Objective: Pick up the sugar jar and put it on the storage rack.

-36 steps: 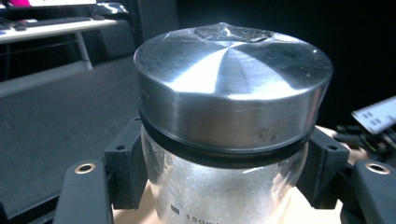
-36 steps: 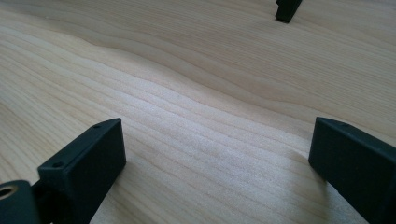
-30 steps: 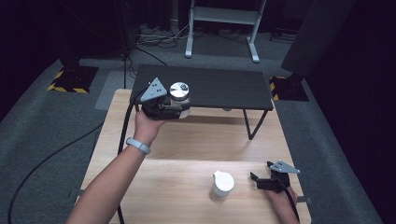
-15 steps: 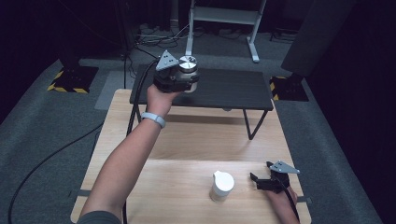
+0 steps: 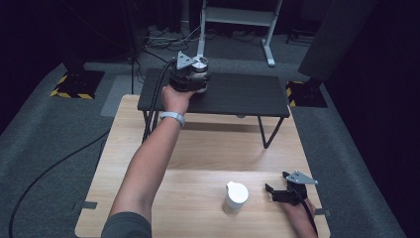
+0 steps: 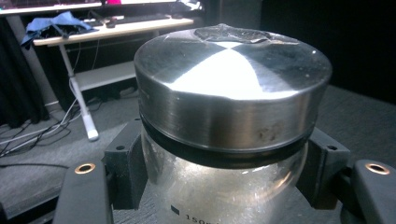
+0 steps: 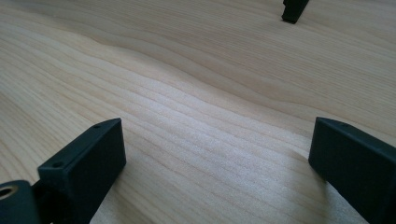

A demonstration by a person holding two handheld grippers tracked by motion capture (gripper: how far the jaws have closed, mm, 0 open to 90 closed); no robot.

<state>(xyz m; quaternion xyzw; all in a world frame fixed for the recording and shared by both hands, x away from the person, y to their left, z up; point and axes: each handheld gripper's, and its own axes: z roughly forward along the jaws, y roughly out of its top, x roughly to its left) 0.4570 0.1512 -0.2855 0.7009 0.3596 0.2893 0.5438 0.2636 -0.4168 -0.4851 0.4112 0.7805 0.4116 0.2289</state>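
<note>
My left gripper (image 5: 198, 75) is shut on a glass jar with a brushed metal lid (image 5: 201, 64), held above the left part of a low black shelf (image 5: 242, 94). In the left gripper view the jar (image 6: 231, 93) stands upright and close, and the black jaws press on its glass body from both sides. At the near right of the wooden table, my right gripper (image 5: 276, 182) rests open, pointing left. Its own view shows the jaws wide apart (image 7: 219, 154) over bare wood, with nothing between them.
A white lidded container (image 5: 234, 197) stands on the wooden table (image 5: 208, 148), just left of the right gripper. The black shelf stands on thin legs across the table's far end; one foot (image 7: 294, 9) shows ahead of the right gripper. Cables and a metal stand lie on the floor beyond.
My left hand has carried the jar away from me and a little to the right, out over the black shelf. The right gripper has stayed still.
</note>
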